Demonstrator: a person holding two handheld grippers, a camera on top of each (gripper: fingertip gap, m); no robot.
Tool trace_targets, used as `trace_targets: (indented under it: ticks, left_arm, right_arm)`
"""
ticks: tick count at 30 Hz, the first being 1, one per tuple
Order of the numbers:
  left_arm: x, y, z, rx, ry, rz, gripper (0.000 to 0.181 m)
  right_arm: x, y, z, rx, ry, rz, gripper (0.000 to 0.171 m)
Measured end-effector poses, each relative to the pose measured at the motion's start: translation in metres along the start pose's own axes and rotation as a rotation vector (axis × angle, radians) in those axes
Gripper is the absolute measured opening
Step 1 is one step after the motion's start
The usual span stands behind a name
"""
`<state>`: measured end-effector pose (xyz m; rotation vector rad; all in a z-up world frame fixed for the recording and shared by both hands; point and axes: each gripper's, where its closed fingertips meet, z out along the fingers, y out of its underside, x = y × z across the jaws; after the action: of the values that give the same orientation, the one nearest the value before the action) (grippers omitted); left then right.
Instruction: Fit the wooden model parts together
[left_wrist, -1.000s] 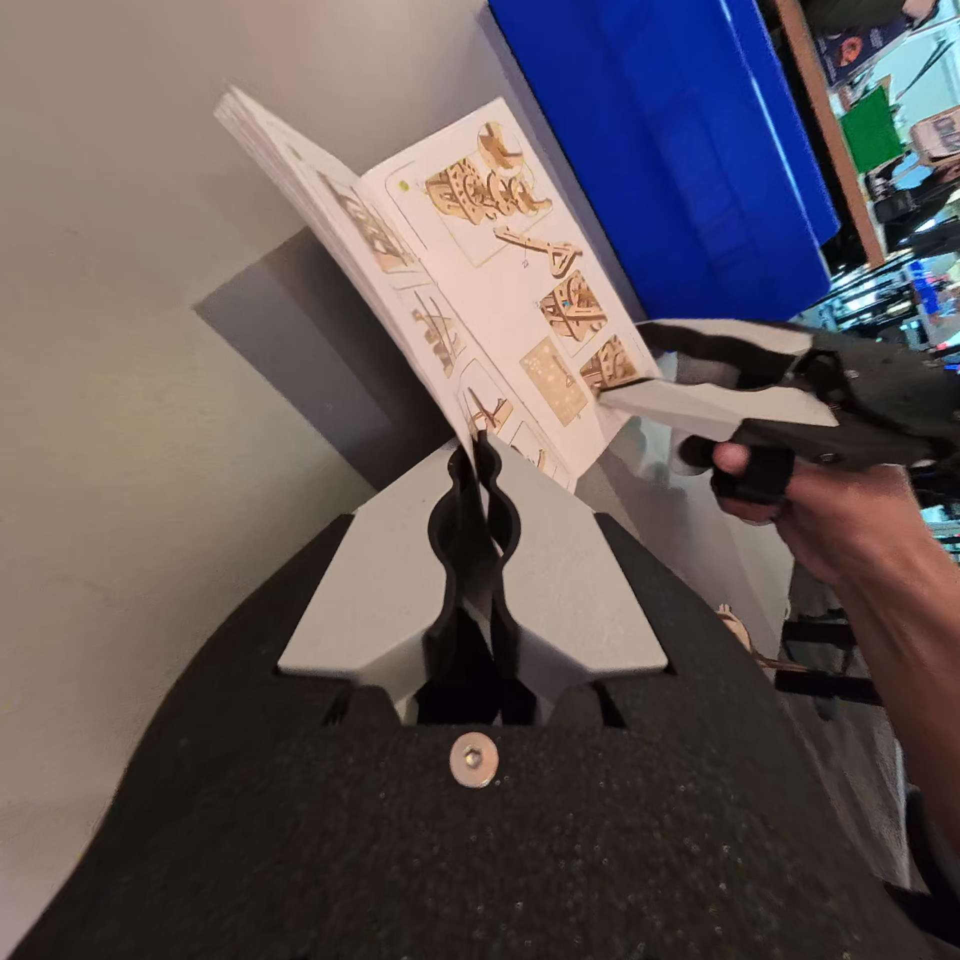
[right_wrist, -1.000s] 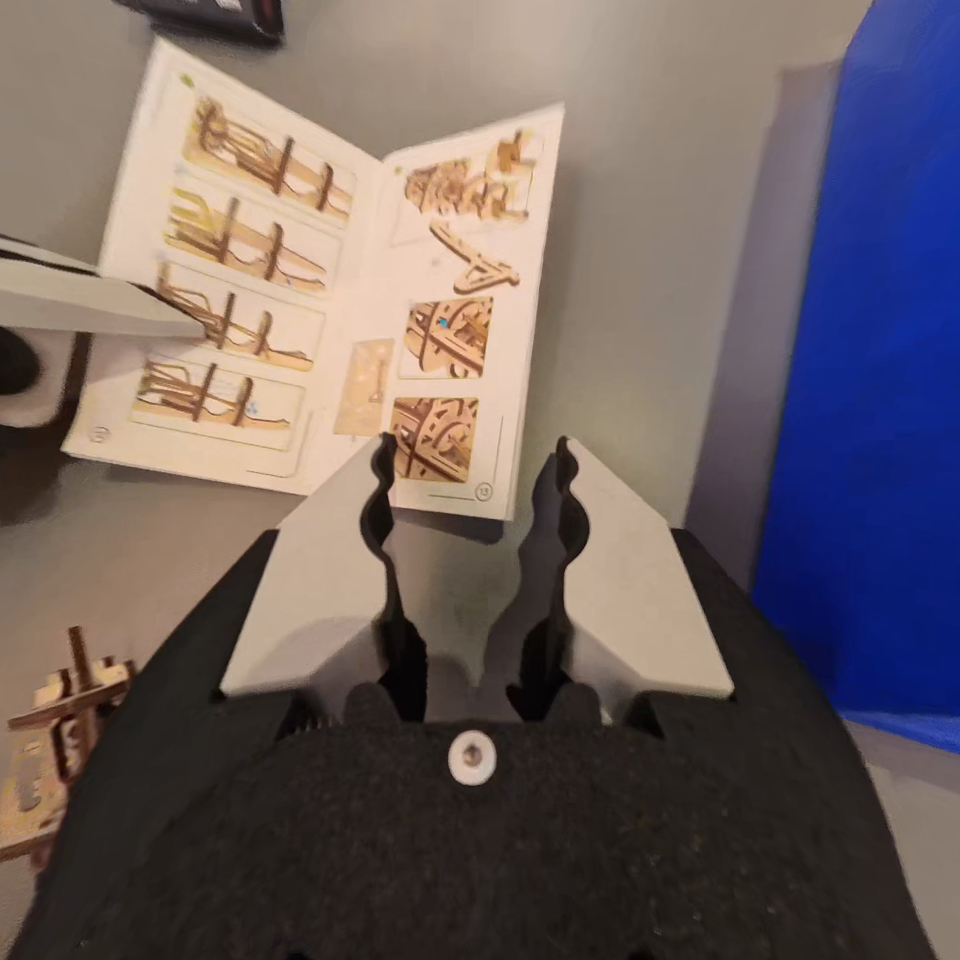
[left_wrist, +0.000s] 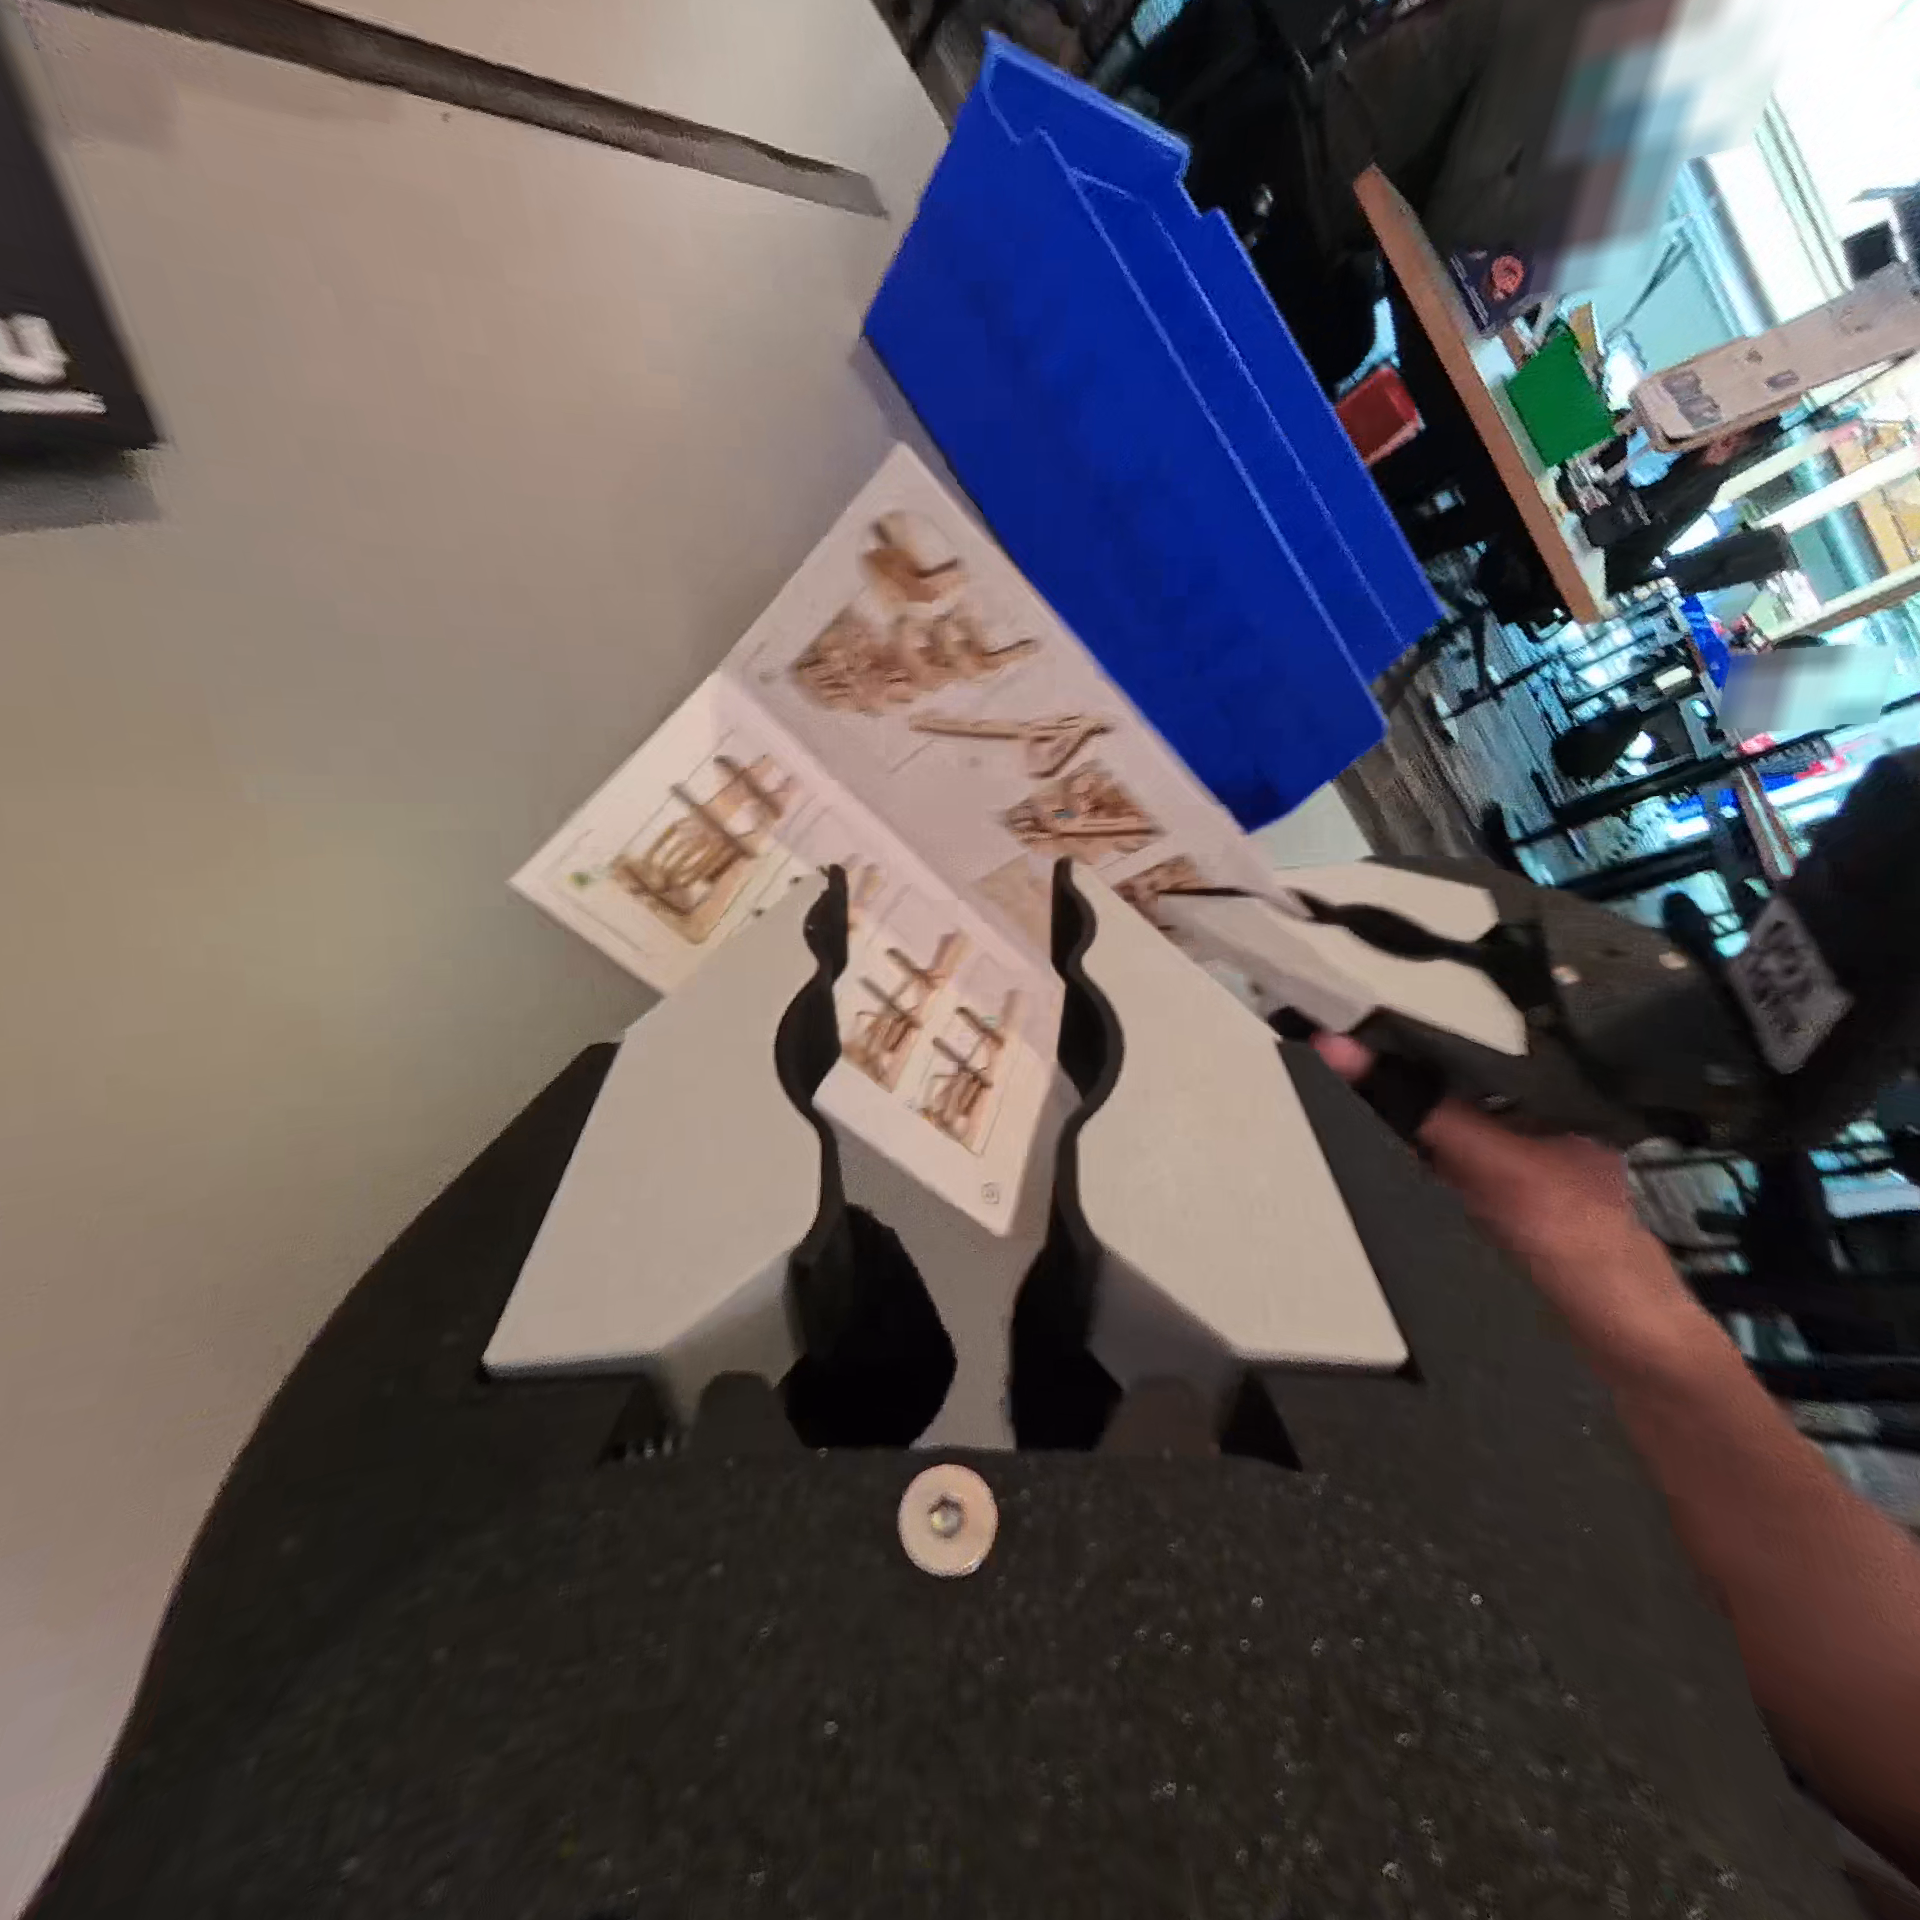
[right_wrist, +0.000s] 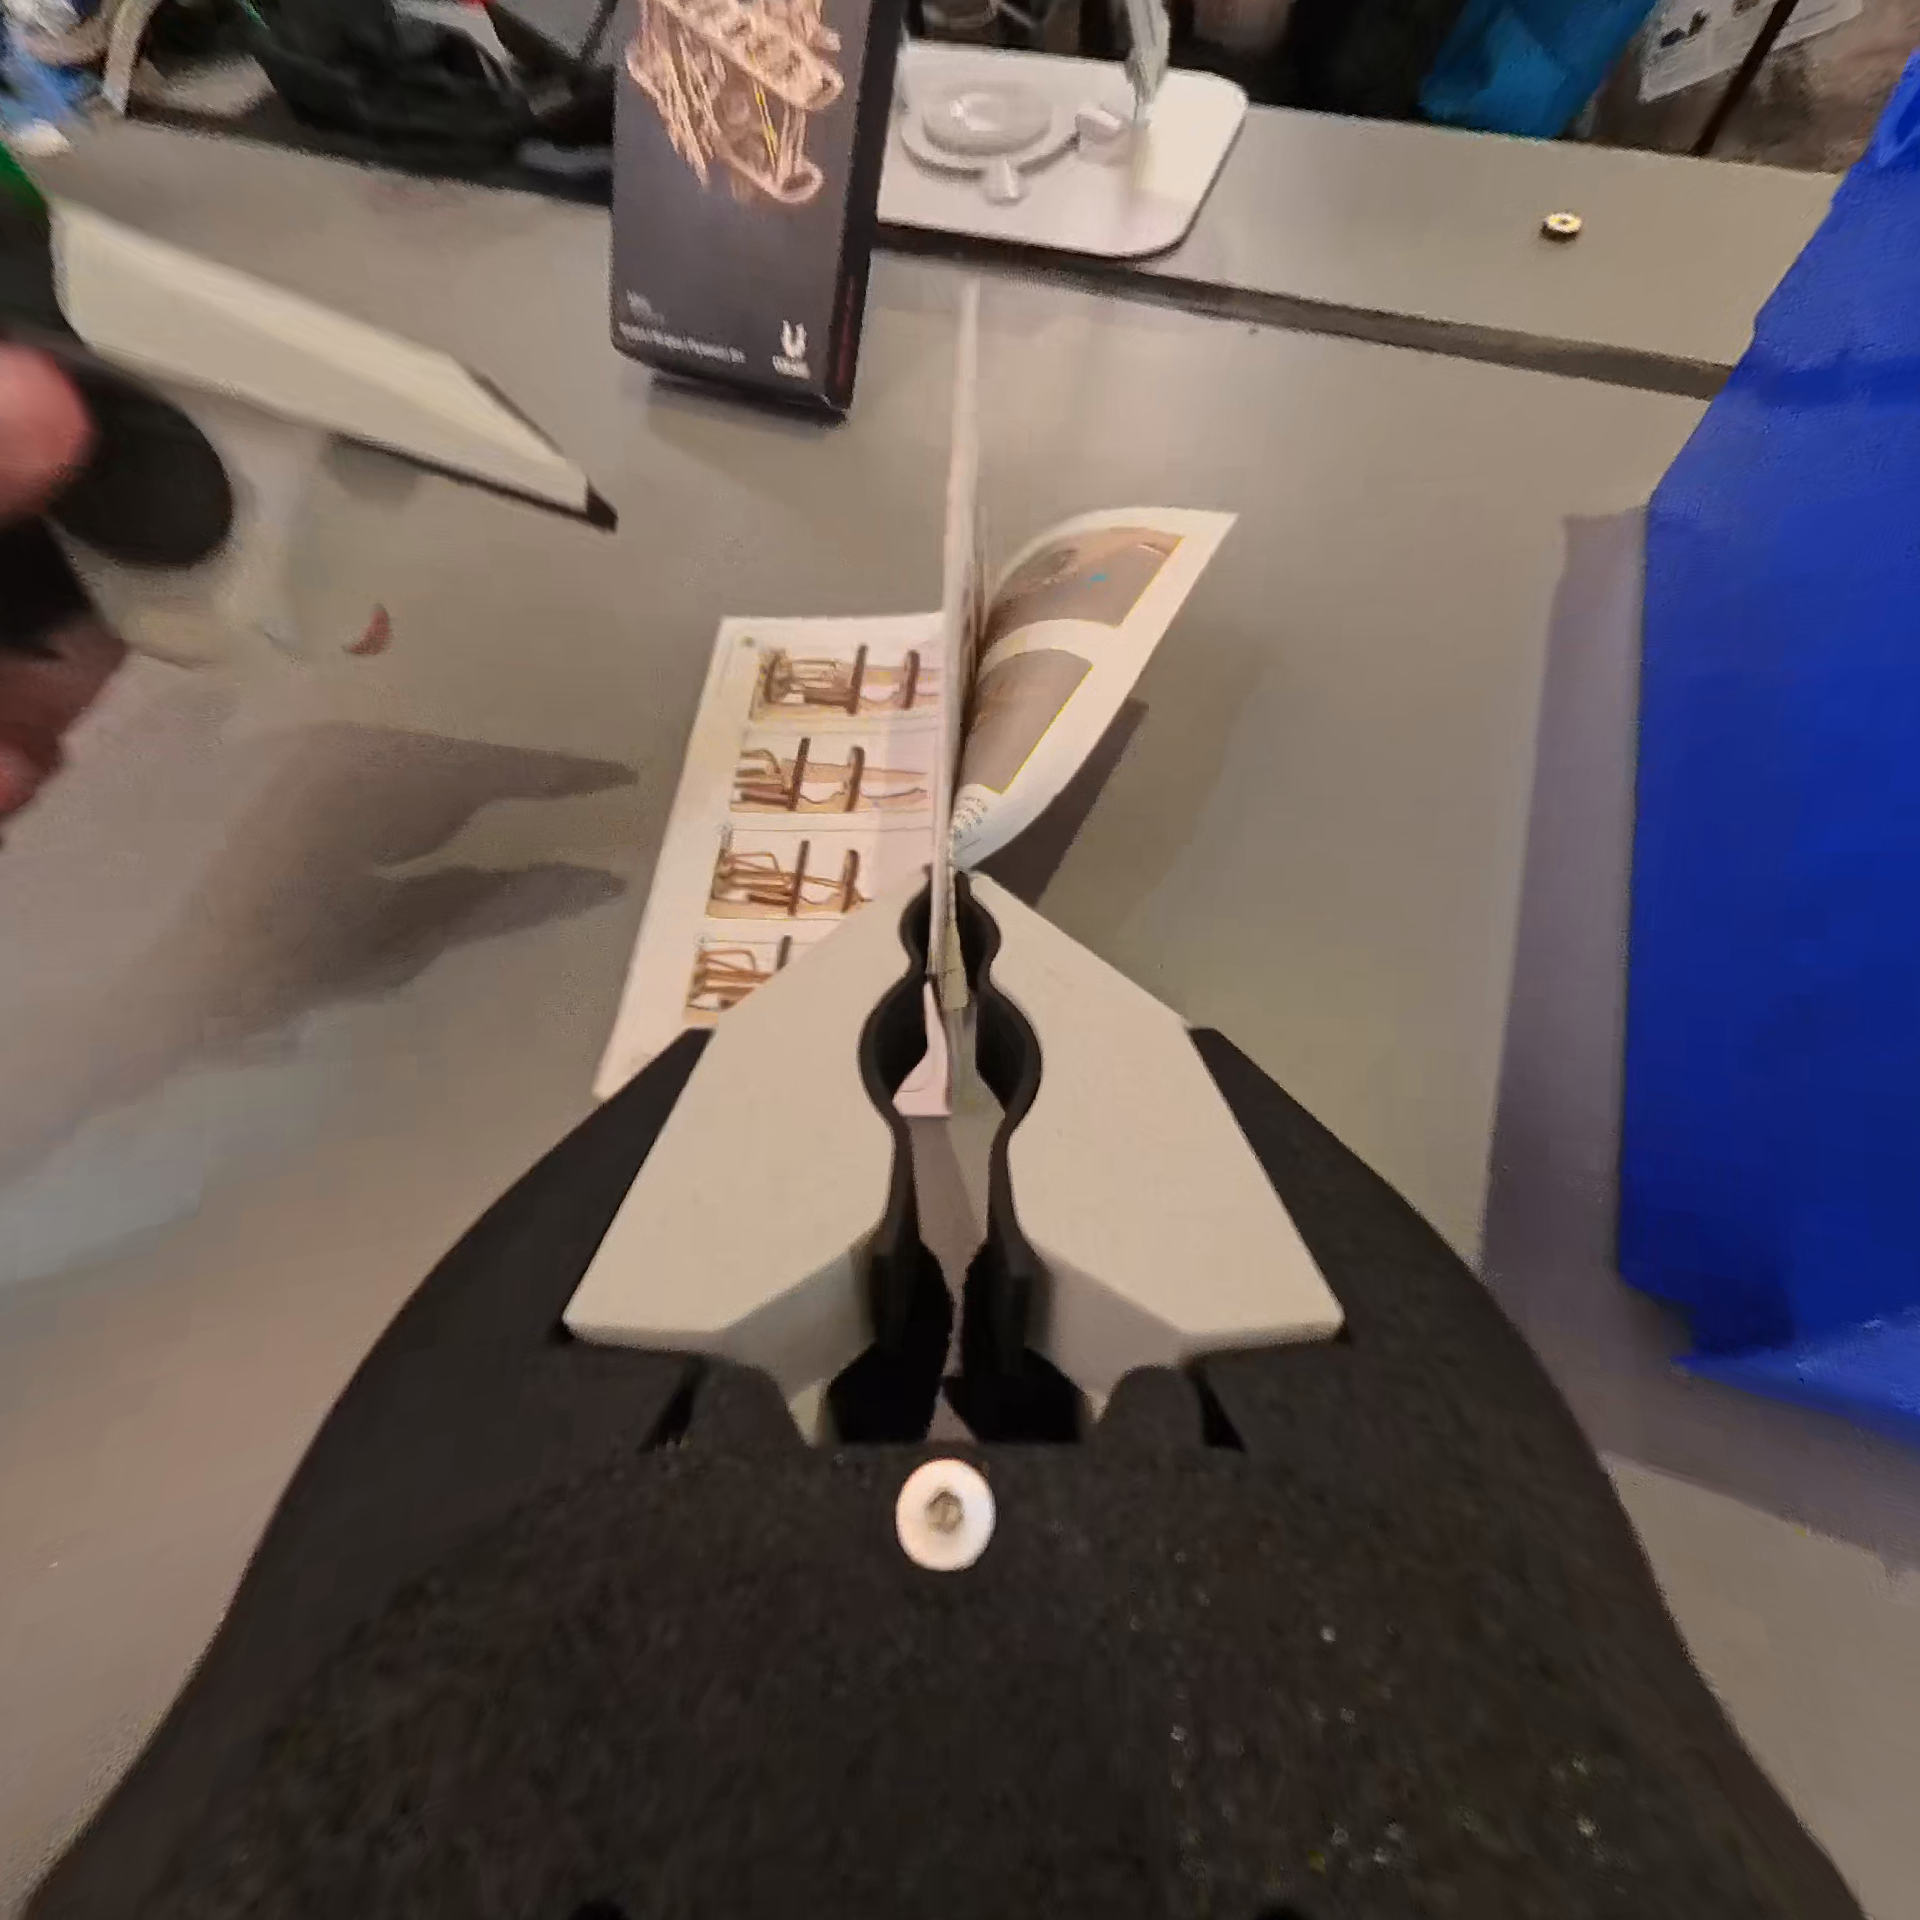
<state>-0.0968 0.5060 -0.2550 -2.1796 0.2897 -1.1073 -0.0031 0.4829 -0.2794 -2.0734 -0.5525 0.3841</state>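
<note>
Wooden parts themselves not visible, only drawn on instruction booklet (right_wrist: 810, 790) lying open on grey bench (right_wrist: 1351, 727). Right gripper (right_wrist: 951, 904) pinching one upright page (right_wrist: 961, 582), jaws pressed onto it. Left gripper (left_wrist: 940, 883) spread, nothing between fingers, booklet beyond. Blue bin (right_wrist: 1787, 831) beside booklet, contents unseen. Dark box (right_wrist: 743, 197) stands behind, top cut off. Left edge blurred.
</note>
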Motion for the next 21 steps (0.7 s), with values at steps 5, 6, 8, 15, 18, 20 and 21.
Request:
trace_targets:
  ticks: [5, 6, 8, 15, 18, 20, 21]
  left_arm:
    - [0.03, 0.01, 0.033, -0.071, 0.131, -0.104, 0.045]
    - [0.029, 0.014, 0.042, -0.081, 0.13, -0.111, 0.045]
    - [0.029, 0.021, 0.056, -0.087, 0.152, -0.145, 0.045]
    - [0.03, 0.029, 0.076, -0.074, 0.169, -0.16, 0.027]
    - [0.026, 0.035, 0.08, -0.082, 0.147, -0.14, 0.015]
    - [0.016, 0.044, 0.083, -0.112, 0.105, -0.113, 0.015]
    - [0.011, 0.049, 0.085, -0.128, 0.082, -0.101, 0.015]
  right_arm:
    - [-0.008, 0.006, 0.004, -0.024, 0.081, -0.027, 0.0]
    - [-0.01, 0.006, 0.004, -0.026, 0.081, -0.022, 0.0]
    - [-0.012, 0.006, 0.004, -0.031, 0.081, -0.018, 0.0]
    - [-0.011, 0.011, 0.003, -0.047, 0.051, 0.018, 0.003]
    - [-0.009, 0.015, 0.001, -0.053, 0.045, 0.023, 0.005]
    - [-0.005, 0.019, -0.001, -0.063, 0.029, 0.056, 0.019]
    - [-0.001, 0.023, -0.002, -0.076, 0.024, 0.069, 0.027]
